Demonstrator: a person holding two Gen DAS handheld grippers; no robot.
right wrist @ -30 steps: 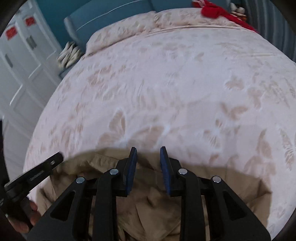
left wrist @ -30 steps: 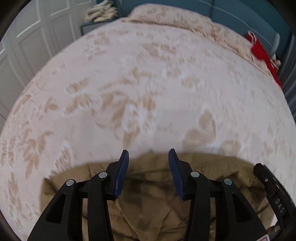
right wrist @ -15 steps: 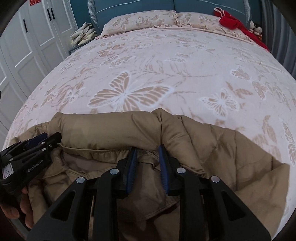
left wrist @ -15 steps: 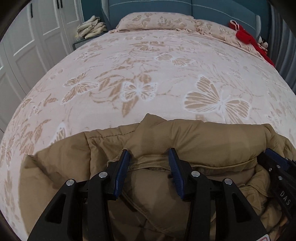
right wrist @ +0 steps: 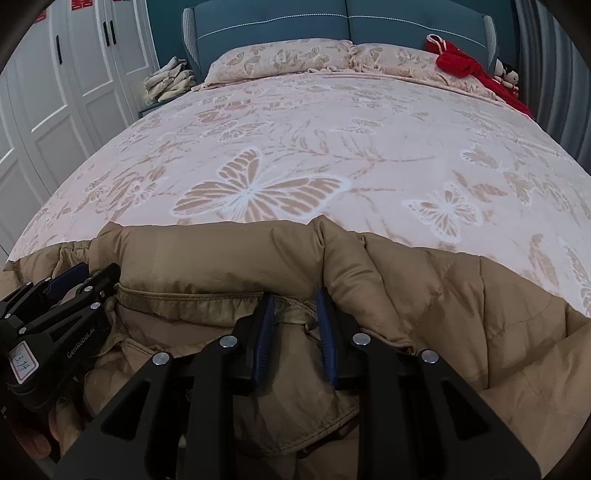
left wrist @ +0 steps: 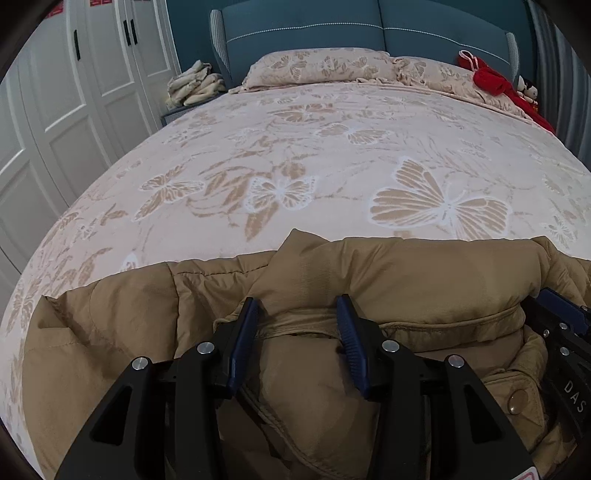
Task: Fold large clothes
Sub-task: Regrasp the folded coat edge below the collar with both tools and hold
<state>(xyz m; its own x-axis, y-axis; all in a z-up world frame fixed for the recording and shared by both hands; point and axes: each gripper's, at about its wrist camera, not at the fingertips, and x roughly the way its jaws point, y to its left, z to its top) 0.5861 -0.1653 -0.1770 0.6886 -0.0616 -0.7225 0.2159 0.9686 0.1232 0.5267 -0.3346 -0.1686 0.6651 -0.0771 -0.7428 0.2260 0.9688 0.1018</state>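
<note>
A tan padded jacket (left wrist: 406,269) lies bunched across the near end of the bed, its collar edge toward the pillows. My left gripper (left wrist: 297,306) is shut on a thick fold of it near the collar seam, blue pads pressing both sides. My right gripper (right wrist: 293,295) holds a thinner fold of the same jacket (right wrist: 221,258) between narrow-set pads. Each gripper shows in the other's view: the left gripper (right wrist: 55,302) at the left edge with a hand behind it, the right gripper (left wrist: 561,321) at the right edge. A snap button (left wrist: 517,400) shows on the jacket.
The bed cover (left wrist: 332,166), pink with butterflies, stretches away to two pillows (left wrist: 317,66) and a blue headboard (left wrist: 369,26). A red garment (left wrist: 487,79) and a doll lie at the far right. White wardrobe doors (left wrist: 74,92) and a pile of folded cloth (left wrist: 195,85) stand left.
Both grippers came down toward the bed with the jacket, and the blur has settled. Much more of the jacket now lies spread on the cover; the grips look unchanged.
</note>
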